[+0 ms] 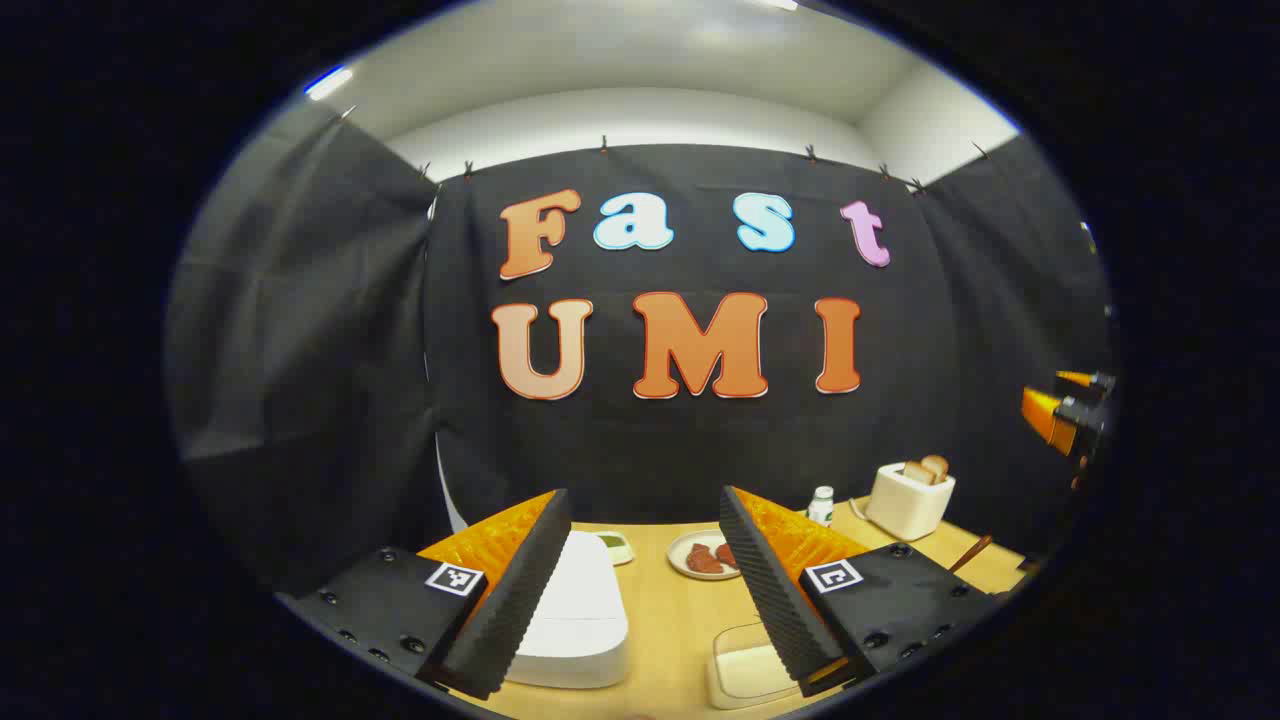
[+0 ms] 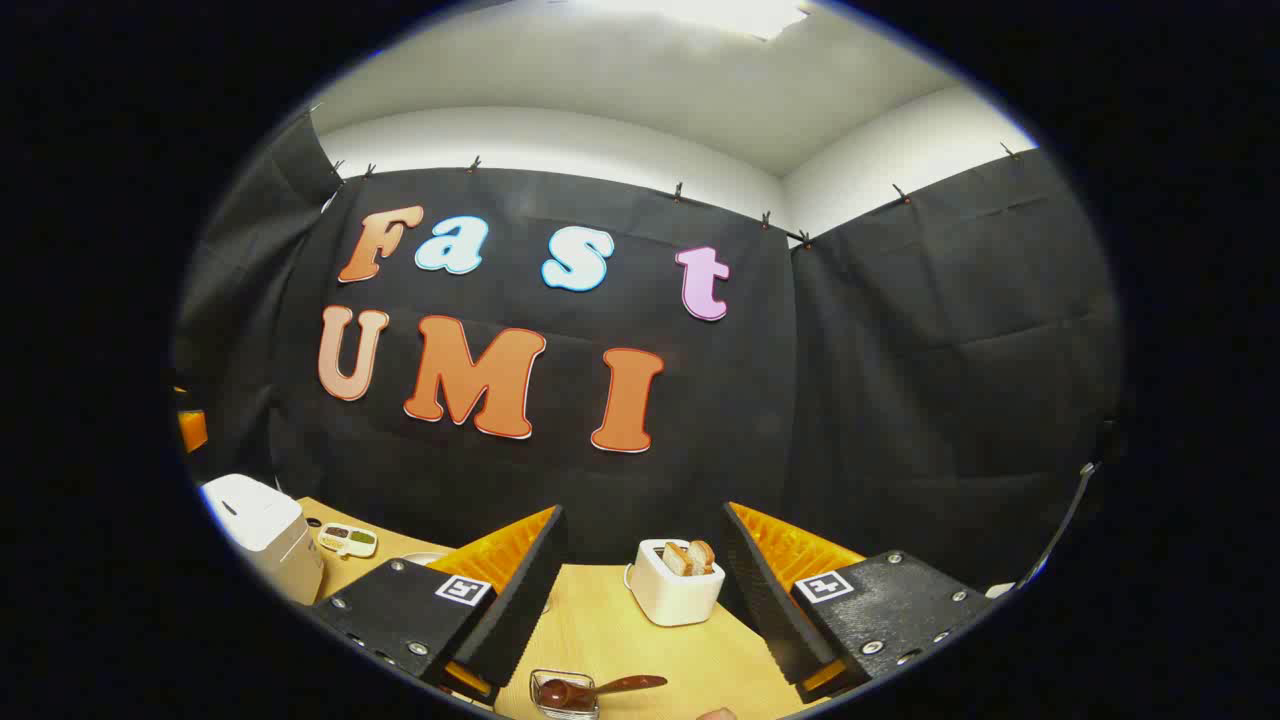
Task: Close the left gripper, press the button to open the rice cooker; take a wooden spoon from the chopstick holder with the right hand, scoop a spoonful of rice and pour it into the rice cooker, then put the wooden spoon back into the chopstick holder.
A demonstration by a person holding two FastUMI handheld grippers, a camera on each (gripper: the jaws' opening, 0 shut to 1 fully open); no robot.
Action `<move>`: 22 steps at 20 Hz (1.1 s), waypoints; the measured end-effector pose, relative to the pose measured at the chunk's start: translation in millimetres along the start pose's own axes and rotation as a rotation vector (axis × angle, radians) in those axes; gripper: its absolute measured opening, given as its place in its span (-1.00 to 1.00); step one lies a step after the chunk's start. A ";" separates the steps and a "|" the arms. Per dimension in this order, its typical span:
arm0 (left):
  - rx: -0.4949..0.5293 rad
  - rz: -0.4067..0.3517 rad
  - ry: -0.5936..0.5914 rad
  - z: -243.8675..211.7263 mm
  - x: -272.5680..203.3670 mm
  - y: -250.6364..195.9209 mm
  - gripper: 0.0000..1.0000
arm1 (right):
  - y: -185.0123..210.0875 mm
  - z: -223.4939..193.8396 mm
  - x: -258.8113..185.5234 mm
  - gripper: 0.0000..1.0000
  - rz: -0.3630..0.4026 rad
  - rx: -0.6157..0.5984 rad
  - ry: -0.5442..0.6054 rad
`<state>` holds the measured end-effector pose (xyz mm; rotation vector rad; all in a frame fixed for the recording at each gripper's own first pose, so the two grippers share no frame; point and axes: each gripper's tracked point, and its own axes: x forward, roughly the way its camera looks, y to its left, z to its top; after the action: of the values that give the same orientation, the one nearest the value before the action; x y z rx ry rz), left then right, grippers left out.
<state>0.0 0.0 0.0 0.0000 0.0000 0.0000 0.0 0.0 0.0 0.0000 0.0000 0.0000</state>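
both pairs of fingers sit nearest the lens, spread wide and pinching nothing: my left gripper (image 1: 645,590) hangs over the table (image 1: 670,610), my right gripper (image 2: 640,600) likewise.

taking the rice cooker (image 1: 575,610) as my landmark: it is the largest thing here, a white rounded box right under my left fingers, lid down. i judge it heavy and steady enough to take a firm press, though i cannot make out the button from here. my left fingers must first come together for that.

to the right of the cooker, at the near edge, lies a clear box (image 1: 745,670) with something pale in it, maybe the rice; i cannot tell for sure. beyond the cooker sits a plate (image 1: 700,555) with reddish-brown pieces, a small dish (image 1: 612,545) with something green, and a small white bottle (image 1: 821,505). farther right of the cooker stands a white toaster (image 1: 908,500) with two slices of bread poking up.

in the right gripper view a small clear holder (image 2: 563,693) lies at the near edge, well to the right of the cooker, with a dark wooden spoon (image 2: 600,688) resting in it, handle out to the right. the spoon looks light, stiff and smooth; i would pinch the handle midway, firmly, so it does not swivel.
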 end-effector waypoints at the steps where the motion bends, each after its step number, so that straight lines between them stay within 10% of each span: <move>1: -0.008 0.016 -0.011 7.5 0.0 5.1 0.97 | 0.7 3.9 -0.7 0.90 0.007 -0.005 -0.003; 22: 0.051 0.048 -0.030 48.7 -9.3 -16.9 0.83 | 9.9 0.7 5.5 0.90 0.172 0.061 0.034</move>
<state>-9.3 -16.9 48.7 0.0507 -0.0296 0.0475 5.5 9.9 0.7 0.0612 0.0341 0.1725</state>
